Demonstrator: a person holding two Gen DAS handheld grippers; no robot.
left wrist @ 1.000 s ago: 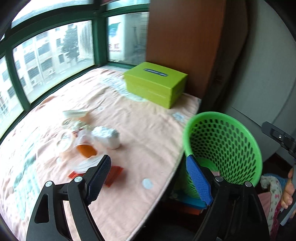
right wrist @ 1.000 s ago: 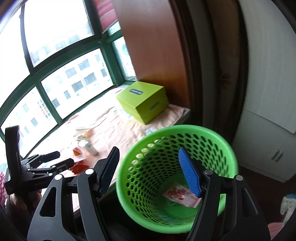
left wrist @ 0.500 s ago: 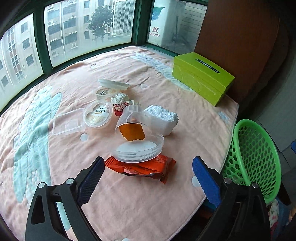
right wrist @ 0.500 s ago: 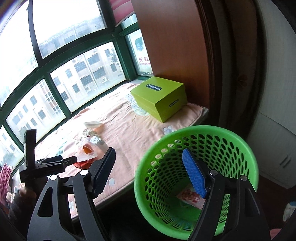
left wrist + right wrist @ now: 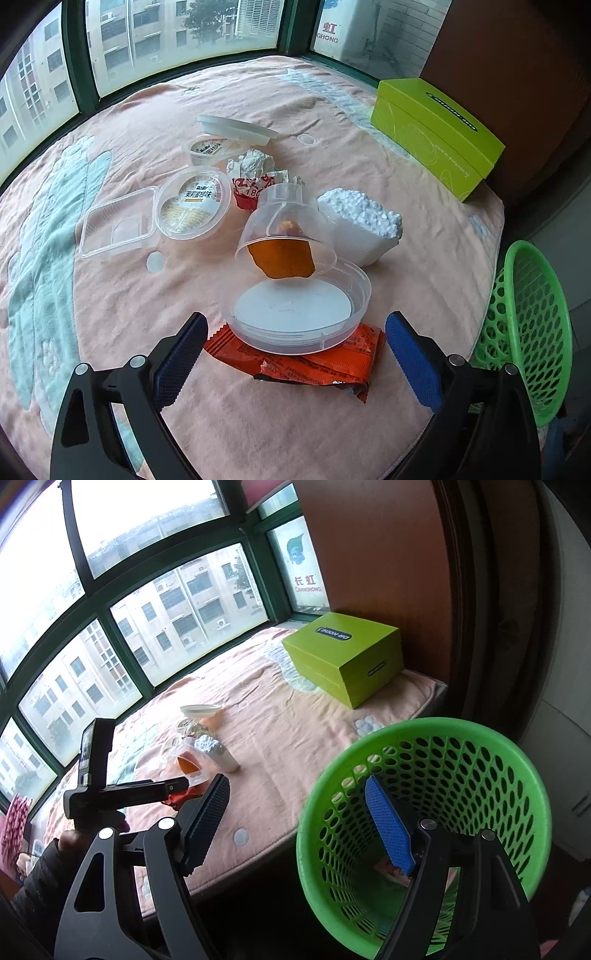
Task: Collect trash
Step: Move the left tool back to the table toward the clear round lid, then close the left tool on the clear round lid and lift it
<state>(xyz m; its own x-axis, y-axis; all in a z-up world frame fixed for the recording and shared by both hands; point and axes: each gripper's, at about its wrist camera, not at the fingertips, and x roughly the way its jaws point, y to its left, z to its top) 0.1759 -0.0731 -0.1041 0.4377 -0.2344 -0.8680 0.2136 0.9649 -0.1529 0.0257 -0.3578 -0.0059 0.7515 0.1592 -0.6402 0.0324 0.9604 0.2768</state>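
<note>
Left wrist view: left gripper (image 5: 293, 354) jaws spread wide, holding nothing. Orange wrapper (image 5: 314, 360) lies between the two fingers on the pink blanket (image 5: 110, 288). A clear round lid (image 5: 299, 314) sits on the wrapper's far edge, just ahead of the tips. A tipped clear cup (image 5: 286, 229) with orange residue lies beyond that, white foam piece (image 5: 360, 229) ahead-right. Labelled lids, a clear tray (image 5: 116, 225) and crumpled paper ahead-left. Green box (image 5: 436, 136) far ahead-right. Green basket (image 5: 532, 332) right of the right finger, off the blanket edge.

Right wrist view: right gripper (image 5: 299, 823) jaws part-open, empty, having just widened slightly; right finger over the basket (image 5: 424, 812) mouth, left finger over the blanket edge. A scrap lies at the basket bottom. The left gripper (image 5: 177, 790) shows at left beside the trash pile.
</note>
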